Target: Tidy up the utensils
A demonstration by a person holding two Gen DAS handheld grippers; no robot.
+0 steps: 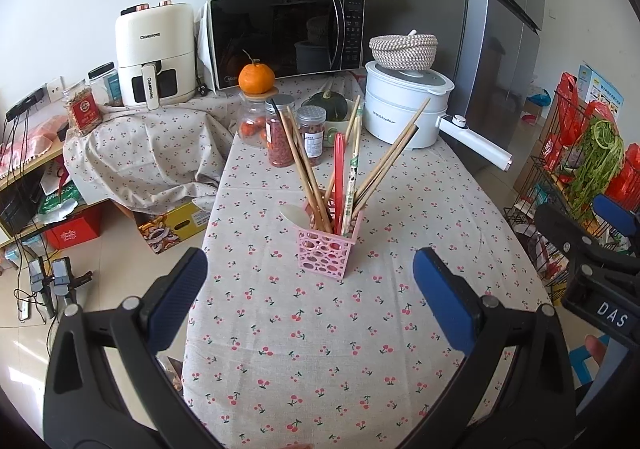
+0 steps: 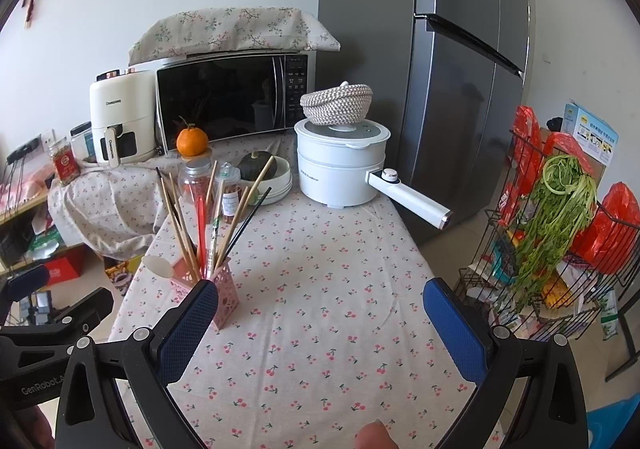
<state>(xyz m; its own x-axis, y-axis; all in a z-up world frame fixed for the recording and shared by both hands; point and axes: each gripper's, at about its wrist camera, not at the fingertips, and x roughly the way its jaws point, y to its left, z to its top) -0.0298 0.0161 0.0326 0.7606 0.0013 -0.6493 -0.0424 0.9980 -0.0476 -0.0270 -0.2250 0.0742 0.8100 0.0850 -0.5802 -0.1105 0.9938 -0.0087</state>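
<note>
On the cherry-print tablecloth [image 1: 320,329], near the table's left edge, the pink perforated utensil holder [image 1: 325,251] stood upright. It held several wooden chopsticks [image 1: 298,157] fanned outward, a red pair [image 1: 339,169], a printed white pair [image 1: 351,177] and a white spoon [image 1: 294,215] leaning over its left rim. Your right-wrist view showed one black chopstick [image 2: 250,223] among them as well.

Your left gripper [image 1: 310,289] hovered above the cloth short of the holder, its blue pads [image 1: 178,295] spread wide and gripping nothing. Your right gripper [image 2: 320,325] was likewise spread wide and empty, over bare cloth to the right of the holder; its left pad [image 2: 188,329] overlapped the holder's lower corner in that view, but contact could not be confirmed.

Behind the holder stood two spice jars [image 1: 282,133] and a glass jar with a tangerine [image 1: 256,77] on its lid. A dark green squash [image 1: 325,105] sat in a bowl beside them. To the right stood a white electric pot [image 1: 404,109] with a woven basket [image 1: 403,51] on its lid. At the back were a microwave [image 1: 280,37] and a white air fryer [image 1: 154,53]. A grey refrigerator [image 2: 460,89] stood at the right.
</note>
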